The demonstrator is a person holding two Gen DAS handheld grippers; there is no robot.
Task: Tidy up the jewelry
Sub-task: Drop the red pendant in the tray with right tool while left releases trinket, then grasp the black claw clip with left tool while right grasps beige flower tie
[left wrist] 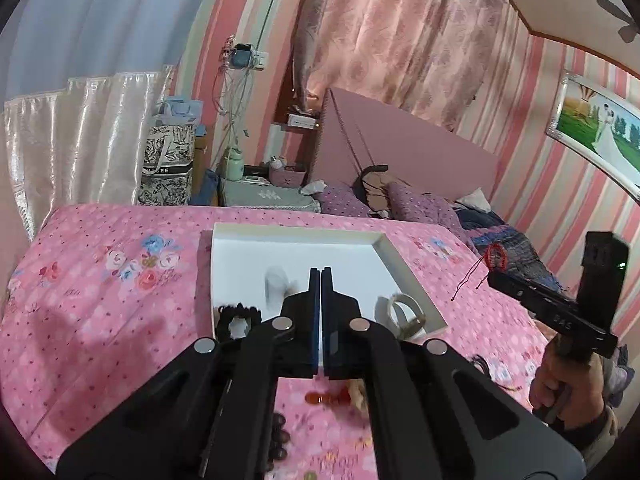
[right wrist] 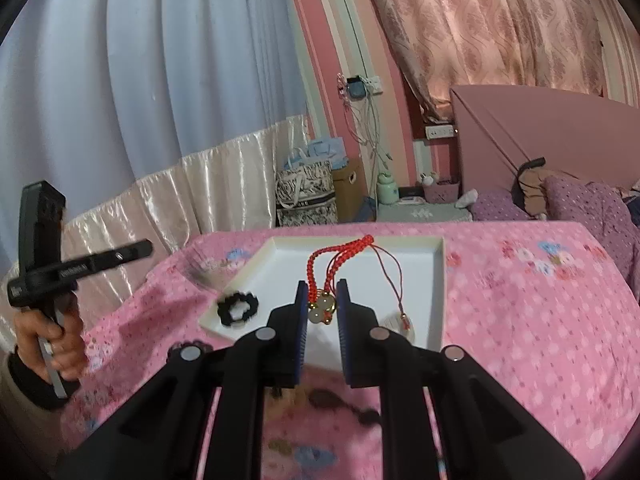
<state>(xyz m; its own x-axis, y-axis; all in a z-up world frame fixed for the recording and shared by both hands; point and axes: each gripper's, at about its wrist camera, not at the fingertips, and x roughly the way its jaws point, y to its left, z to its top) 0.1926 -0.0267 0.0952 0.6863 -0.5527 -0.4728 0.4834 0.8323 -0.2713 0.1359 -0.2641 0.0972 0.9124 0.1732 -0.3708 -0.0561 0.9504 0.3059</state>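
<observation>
Your right gripper (right wrist: 322, 307) pinches the red cord bracelet (right wrist: 338, 258) by its beads above the white tray (right wrist: 436, 272), ready for placing; your left gripper (left wrist: 321, 276) is clenched empty.

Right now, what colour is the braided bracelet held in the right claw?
Red, with pale beads; the braided bracelet shows best in the right wrist view.

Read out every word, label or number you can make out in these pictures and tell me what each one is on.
"DAS": on the black bar of the right gripper, as the left wrist view shows it; faint.
"...SEE": on the black band of the black-and-white patterned tote bag; the first letters are unclear.
White lettering on the black bar of the left gripper: too blurred to read.
Nothing readable on the white rectangular tray or the pink floral bedspread.
</observation>
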